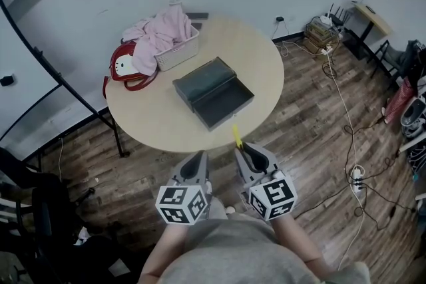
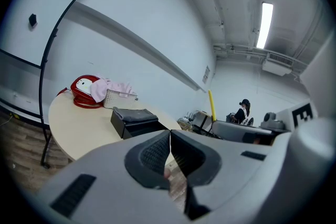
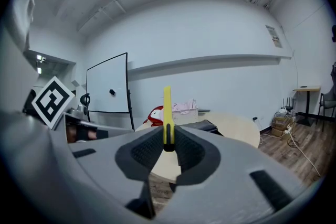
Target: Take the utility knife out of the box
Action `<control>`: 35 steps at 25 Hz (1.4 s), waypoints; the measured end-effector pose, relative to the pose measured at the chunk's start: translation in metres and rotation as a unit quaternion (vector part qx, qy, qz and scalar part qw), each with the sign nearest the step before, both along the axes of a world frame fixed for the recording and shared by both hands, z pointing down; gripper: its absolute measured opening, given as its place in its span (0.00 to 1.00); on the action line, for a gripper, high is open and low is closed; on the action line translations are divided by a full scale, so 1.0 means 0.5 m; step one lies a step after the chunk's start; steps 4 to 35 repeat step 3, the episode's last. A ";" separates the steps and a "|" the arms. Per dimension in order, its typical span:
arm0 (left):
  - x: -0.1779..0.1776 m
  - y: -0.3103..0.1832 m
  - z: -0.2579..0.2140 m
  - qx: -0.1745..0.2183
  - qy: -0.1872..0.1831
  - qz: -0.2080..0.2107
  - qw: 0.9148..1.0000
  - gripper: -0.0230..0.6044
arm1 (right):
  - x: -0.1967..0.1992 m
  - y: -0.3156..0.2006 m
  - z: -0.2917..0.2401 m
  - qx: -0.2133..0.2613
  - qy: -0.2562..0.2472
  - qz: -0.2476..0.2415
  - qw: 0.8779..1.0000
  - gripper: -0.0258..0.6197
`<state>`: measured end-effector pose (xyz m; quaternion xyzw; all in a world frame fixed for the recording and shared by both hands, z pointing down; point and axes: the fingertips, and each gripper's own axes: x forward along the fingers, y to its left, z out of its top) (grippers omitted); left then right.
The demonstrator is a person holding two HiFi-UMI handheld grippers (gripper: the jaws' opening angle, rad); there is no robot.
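Note:
A yellow utility knife (image 1: pixel 237 136) stands upright between the jaws of my right gripper (image 1: pixel 245 151), which is shut on it off the table's near edge. In the right gripper view the knife (image 3: pixel 167 115) sticks up from the pads, with the table behind it. The dark open box (image 1: pixel 214 92) lies on the round table (image 1: pixel 153 116) with its lid flipped back; in the left gripper view the box (image 2: pixel 134 120) shows beyond the jaws. My left gripper (image 1: pixel 197 161) is shut and empty, beside the right one; its tips (image 2: pixel 170 136) meet.
A white basket (image 1: pixel 180 50) holding pink cloth (image 1: pixel 160 33) and a red bag (image 1: pixel 126 66) sit at the table's far left. Cables and a power strip (image 1: pixel 357 175) lie on the wooden floor at right. A whiteboard frame (image 1: pixel 40 56) stands left.

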<state>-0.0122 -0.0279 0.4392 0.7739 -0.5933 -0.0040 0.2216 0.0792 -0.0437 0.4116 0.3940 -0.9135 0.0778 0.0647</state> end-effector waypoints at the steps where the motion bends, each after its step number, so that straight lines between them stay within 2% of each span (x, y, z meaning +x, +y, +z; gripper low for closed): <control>1: 0.001 0.000 0.000 0.000 0.000 0.000 1.000 0.04 | 0.001 0.000 0.000 0.001 0.000 0.000 1.000 0.12; 35: 0.004 0.000 -0.001 0.000 0.001 0.000 1.000 0.04 | 0.005 0.001 -0.001 0.003 0.002 0.001 1.000 0.12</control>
